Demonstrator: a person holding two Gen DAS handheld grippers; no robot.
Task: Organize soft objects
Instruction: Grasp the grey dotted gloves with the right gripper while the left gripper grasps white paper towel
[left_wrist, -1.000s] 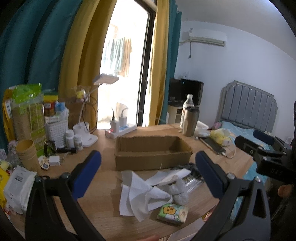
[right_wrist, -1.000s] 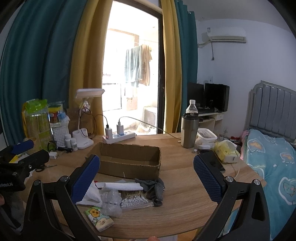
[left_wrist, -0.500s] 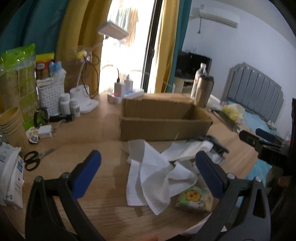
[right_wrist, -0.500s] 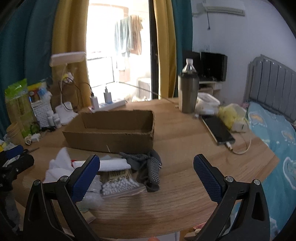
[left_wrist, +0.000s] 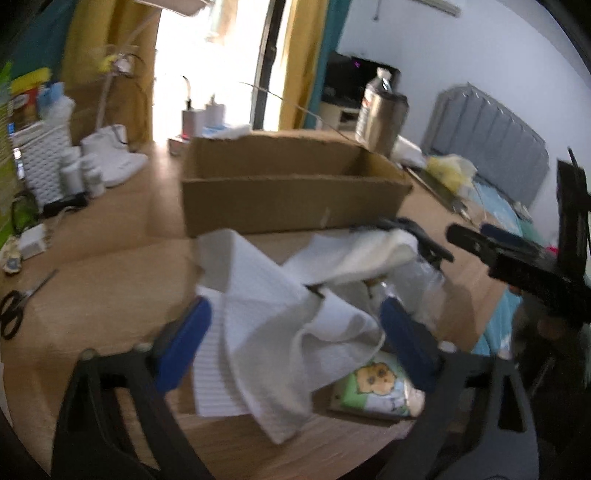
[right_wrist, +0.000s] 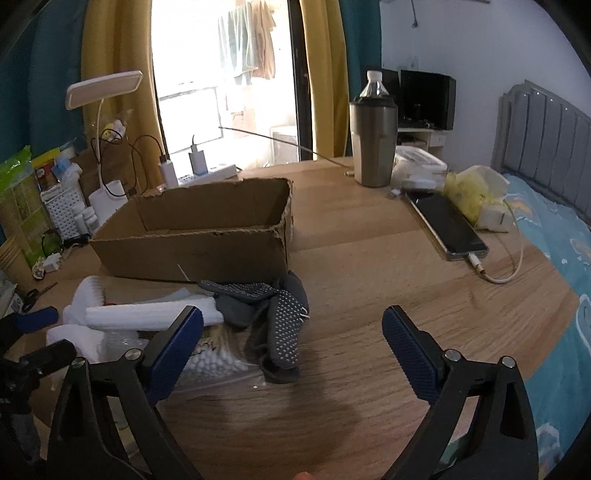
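The white cloth (left_wrist: 280, 325) lies crumpled on the wooden table (right_wrist: 369, 280), in front of an open cardboard box (right_wrist: 207, 236) that looks empty. Lower than a second ago, the left gripper (left_wrist: 295, 343) straddles it, jaws apart and just narrowing. The right gripper (right_wrist: 291, 343) gapes over a dotted grey glove (right_wrist: 280, 321).

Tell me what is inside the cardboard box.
The cardboard box shows only bare inner walls; nothing rises above its rim. Its floor is hidden behind the near wall, so flat contents cannot be excluded.
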